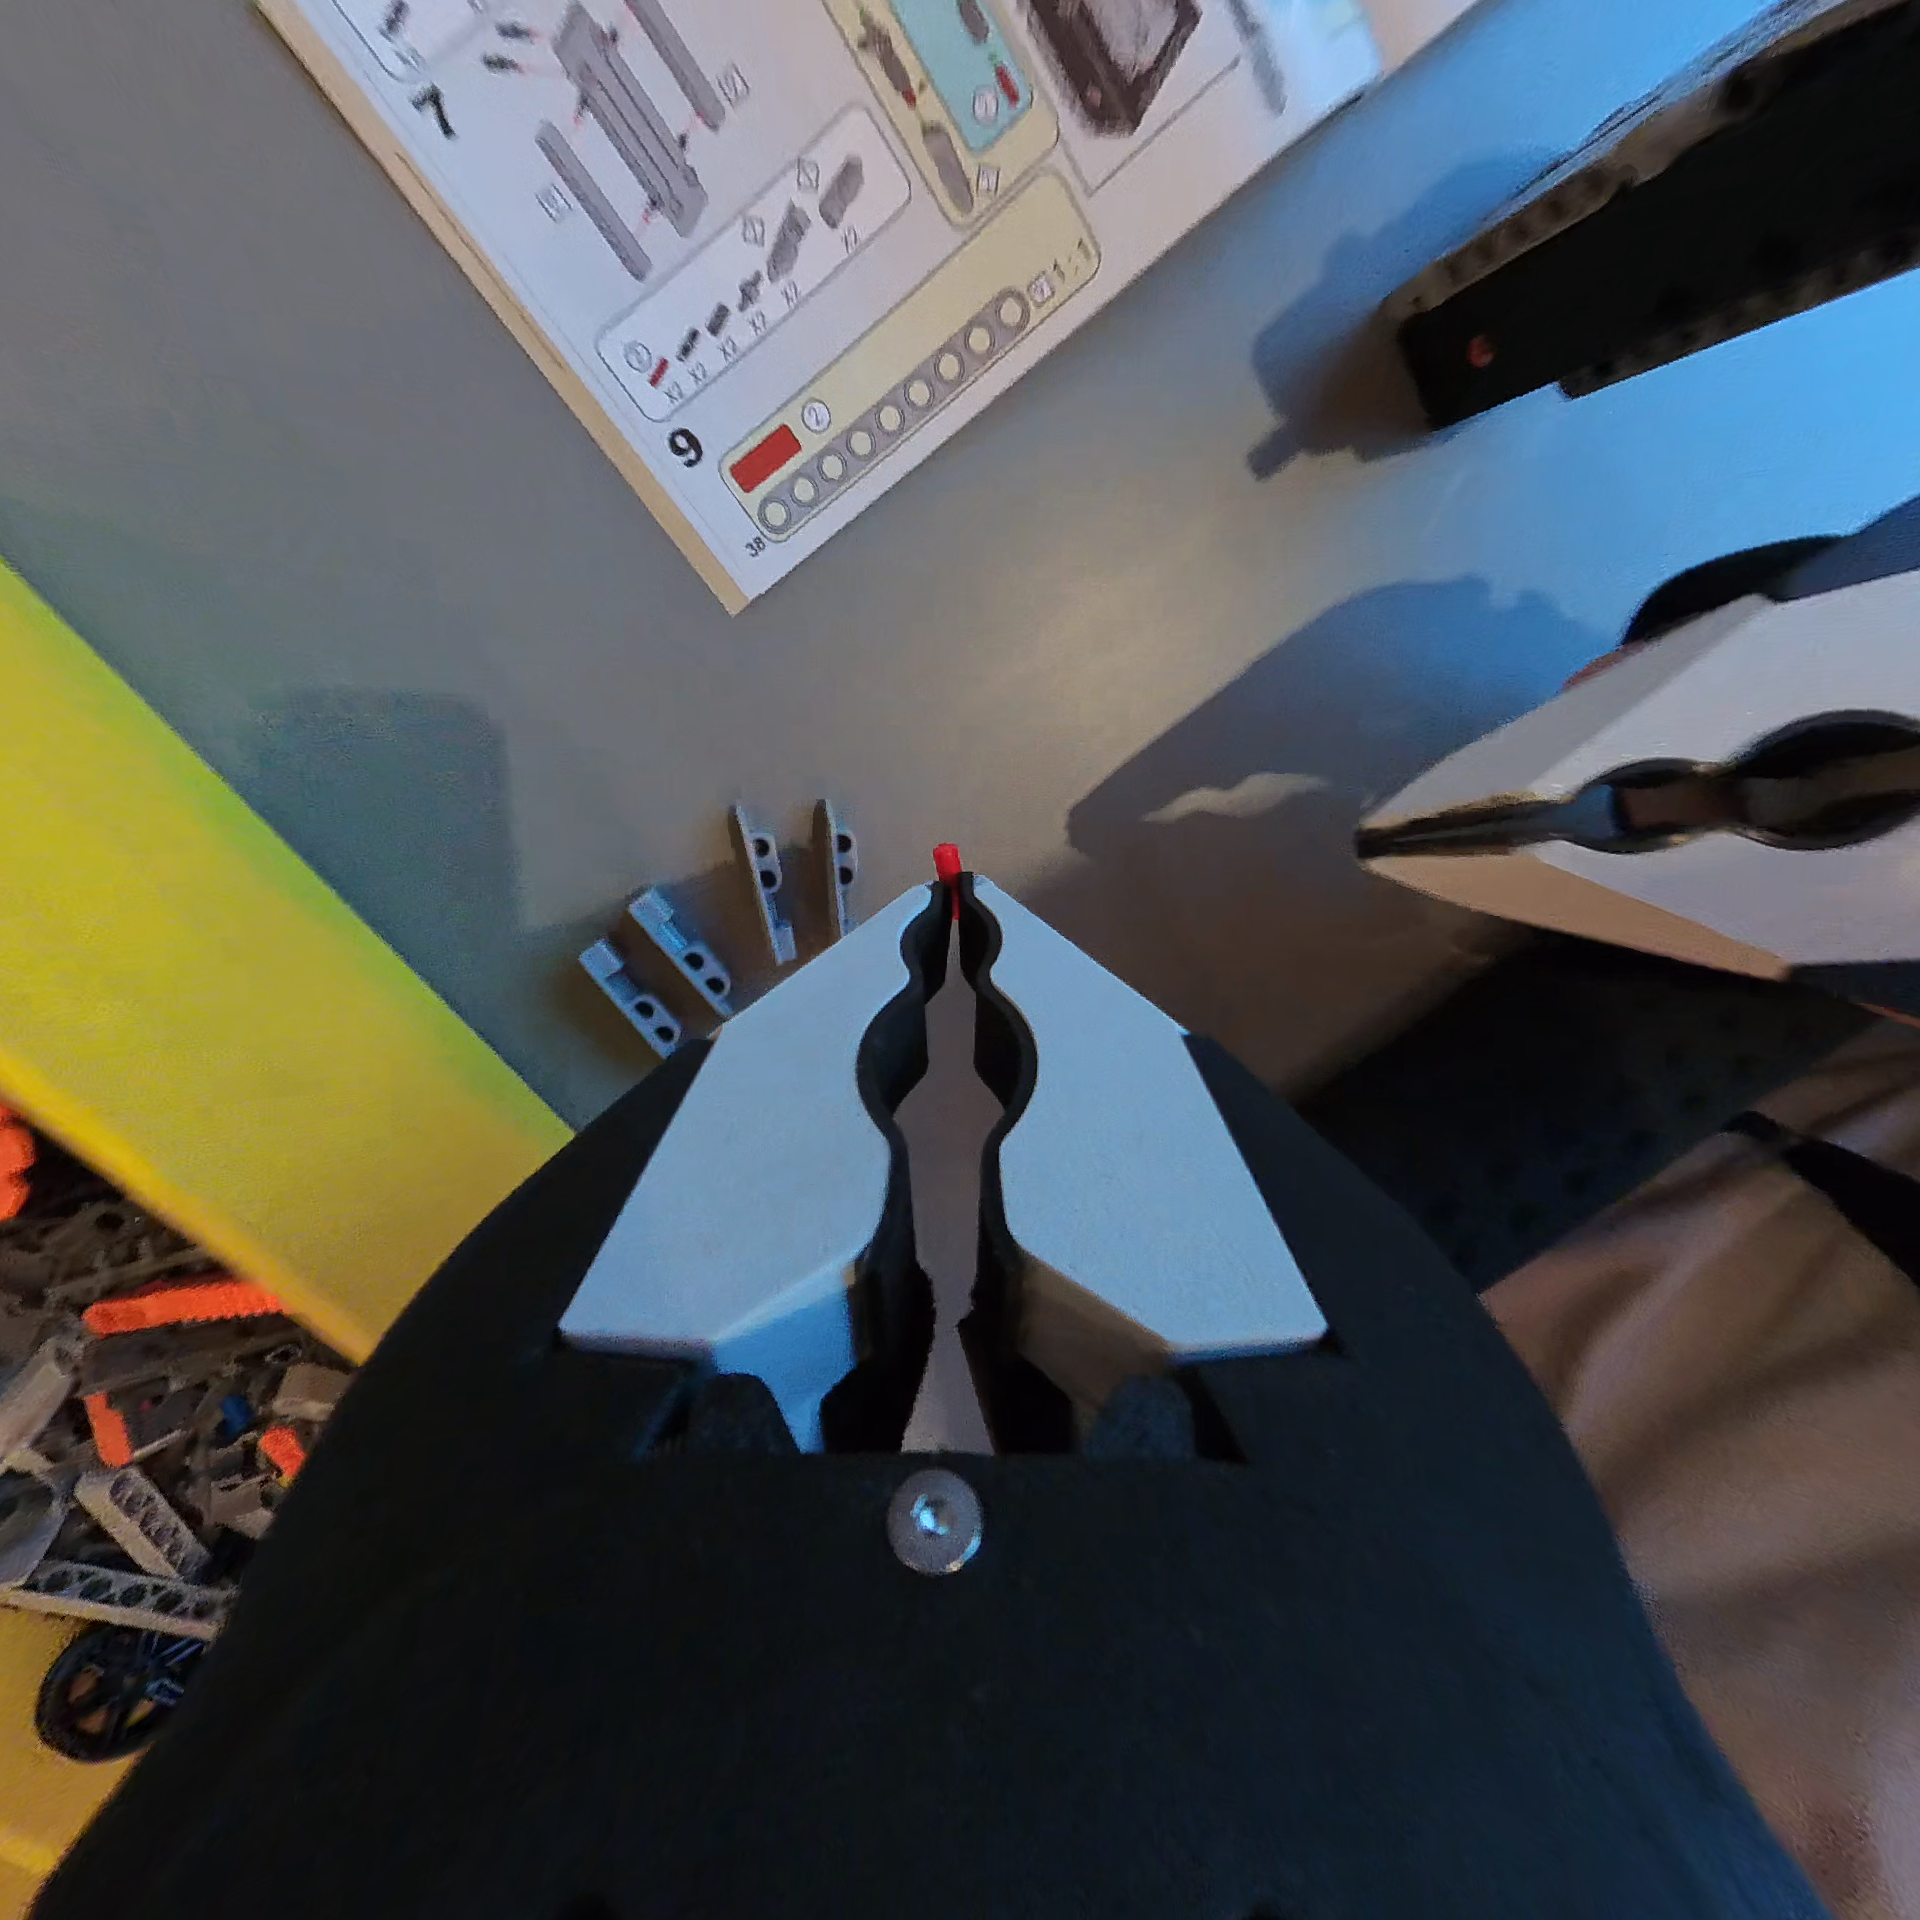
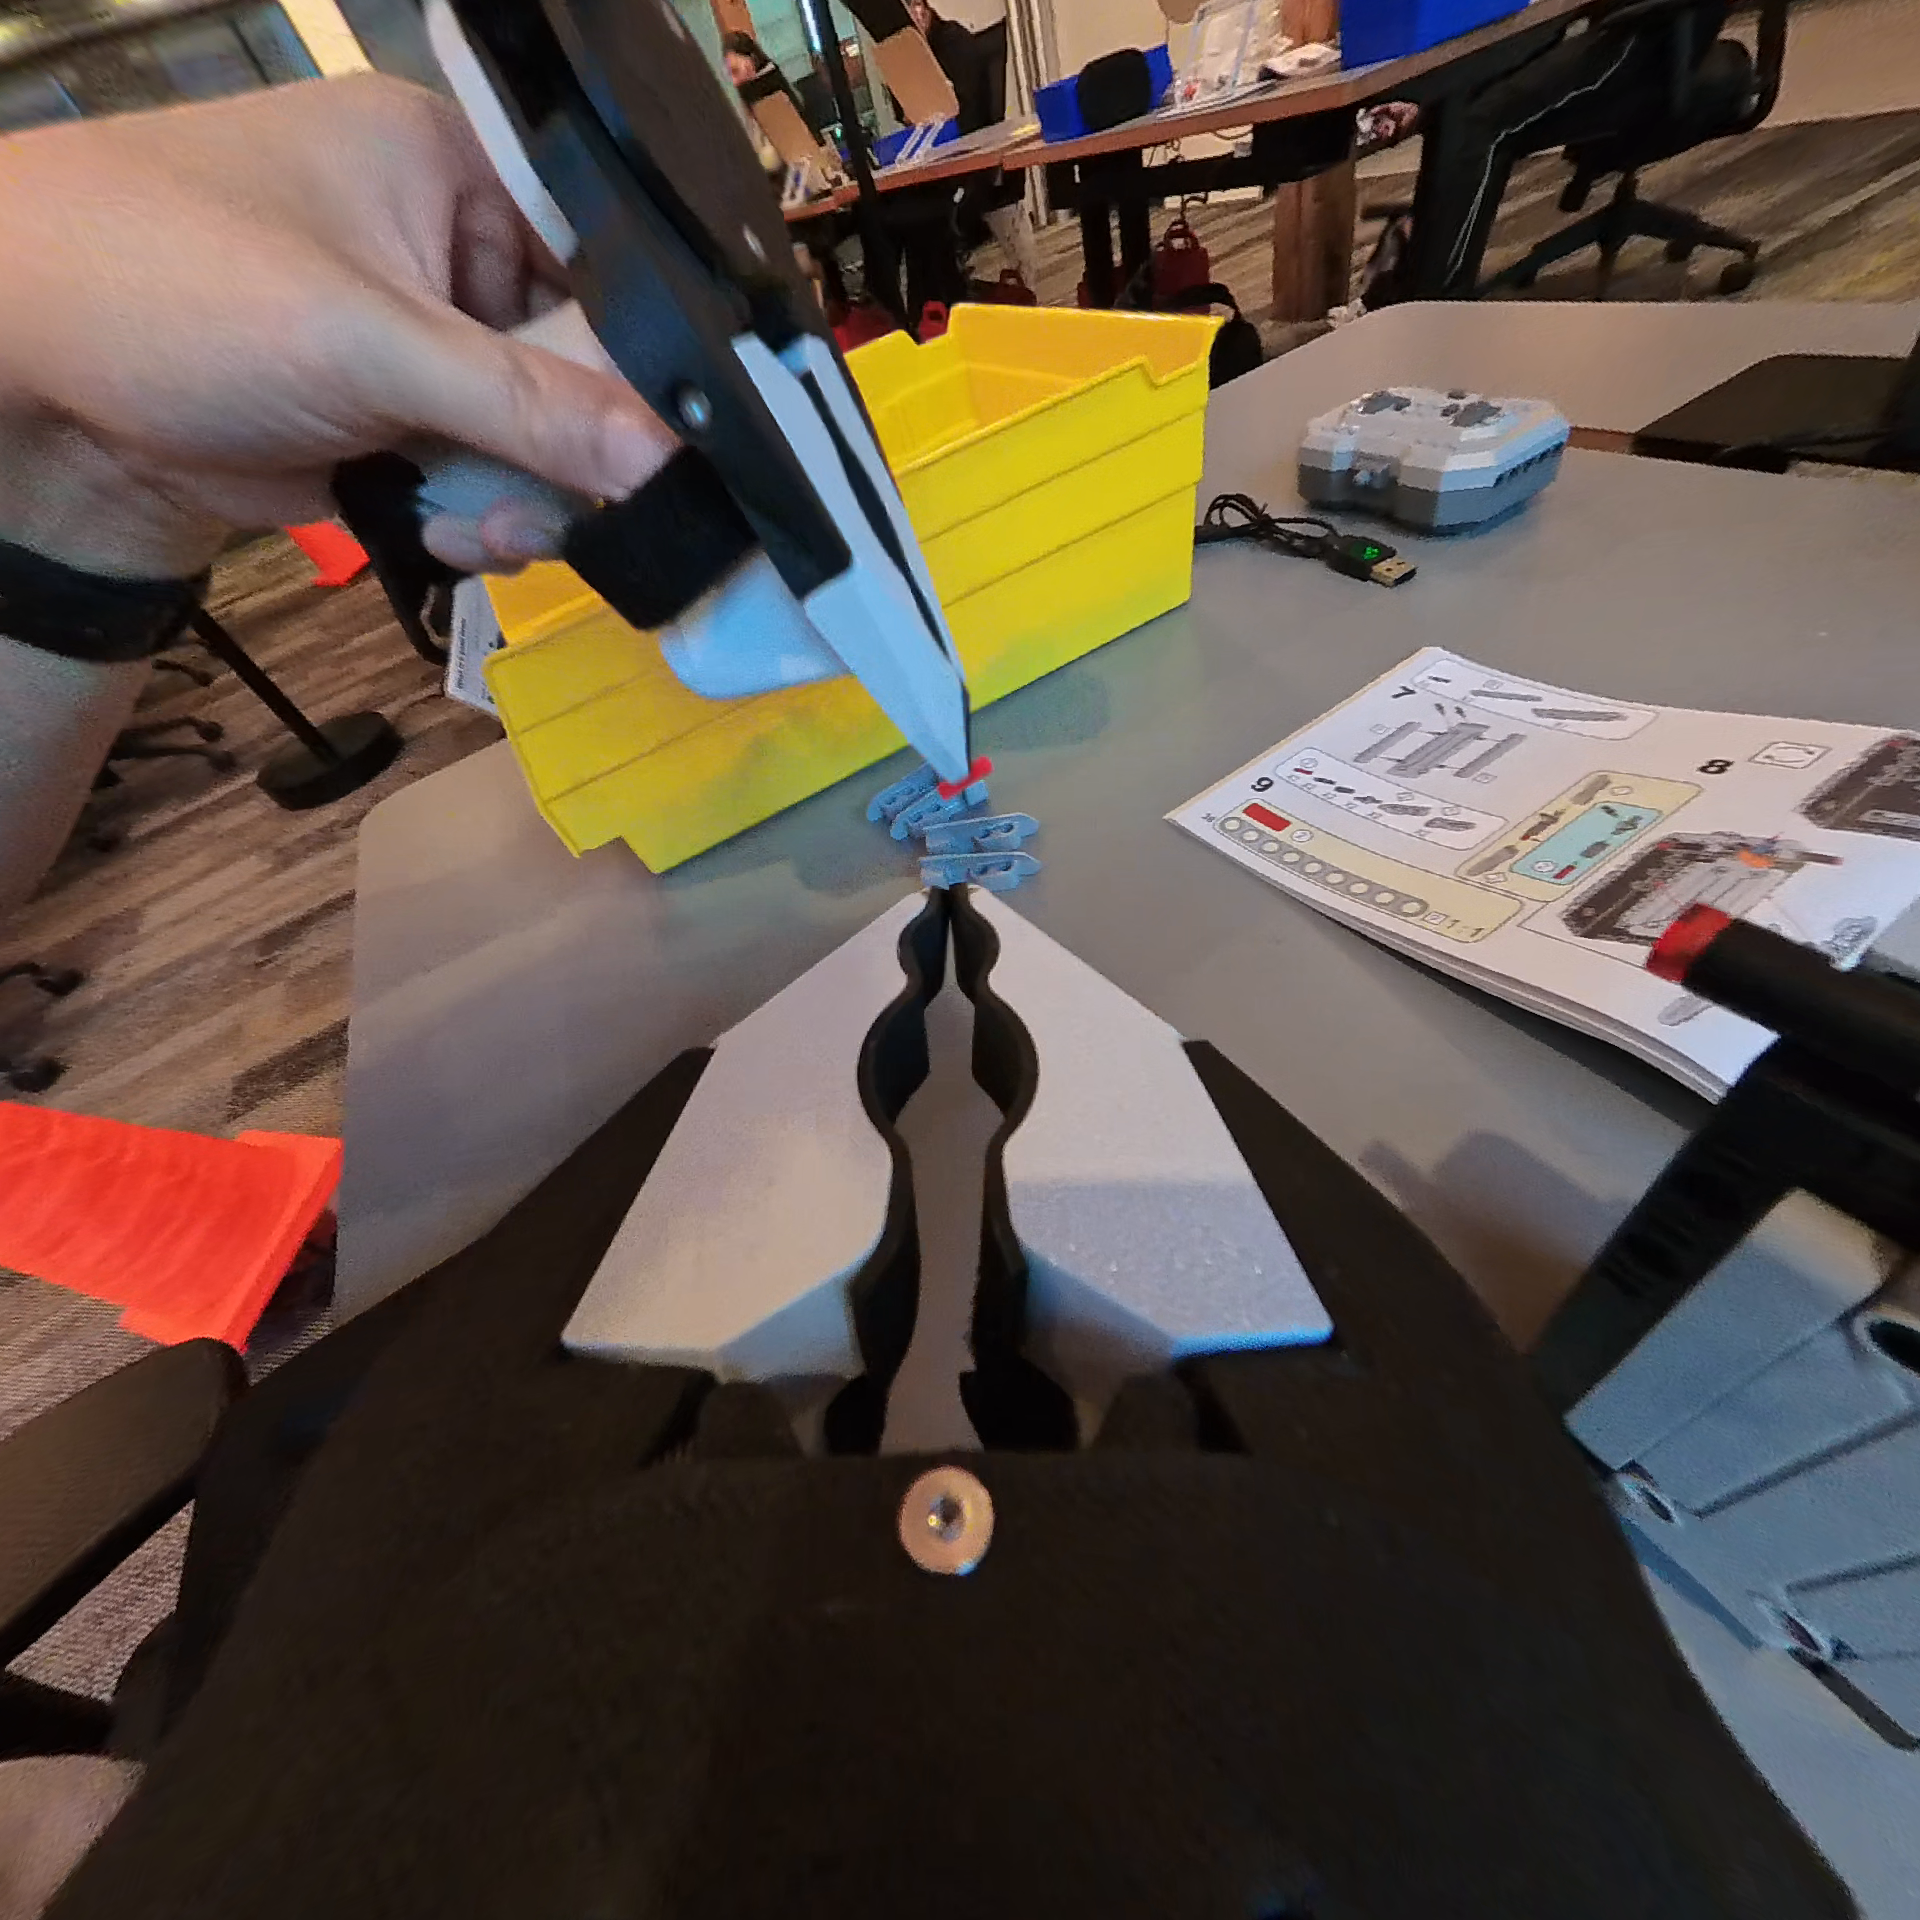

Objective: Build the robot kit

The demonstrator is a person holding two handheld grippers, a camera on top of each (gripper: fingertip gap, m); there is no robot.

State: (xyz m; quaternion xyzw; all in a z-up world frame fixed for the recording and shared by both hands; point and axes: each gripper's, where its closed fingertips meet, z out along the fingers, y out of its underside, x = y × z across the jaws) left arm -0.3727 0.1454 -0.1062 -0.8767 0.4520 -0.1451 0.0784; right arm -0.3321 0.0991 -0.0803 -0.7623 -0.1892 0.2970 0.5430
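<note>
My left gripper (image 1: 952,896) is shut on a small red peg (image 1: 945,862) and holds it just above the grey table (image 1: 312,520). Several small grey holed beams (image 1: 717,935) lie on the table right beside its tip. In the right wrist view a hand holds the left gripper (image 2: 958,764) tip-down, with the red peg (image 2: 966,779) over the grey beams (image 2: 961,831). My right gripper (image 2: 948,909) is shut with nothing in it, its tip just short of the beams. It also shows in the left wrist view (image 1: 1382,836) at the right.
A yellow bin (image 2: 1018,520) with loose parts (image 1: 135,1434) stands left of the beams. An open instruction booklet (image 2: 1507,831) lies to the right. A grey control block (image 2: 1434,457) and a cable (image 2: 1309,540) lie farther back. A grey-and-black assembly (image 2: 1766,1382) sits at the near right. Across from one pair of fingers to the other is roughly 7 cm.
</note>
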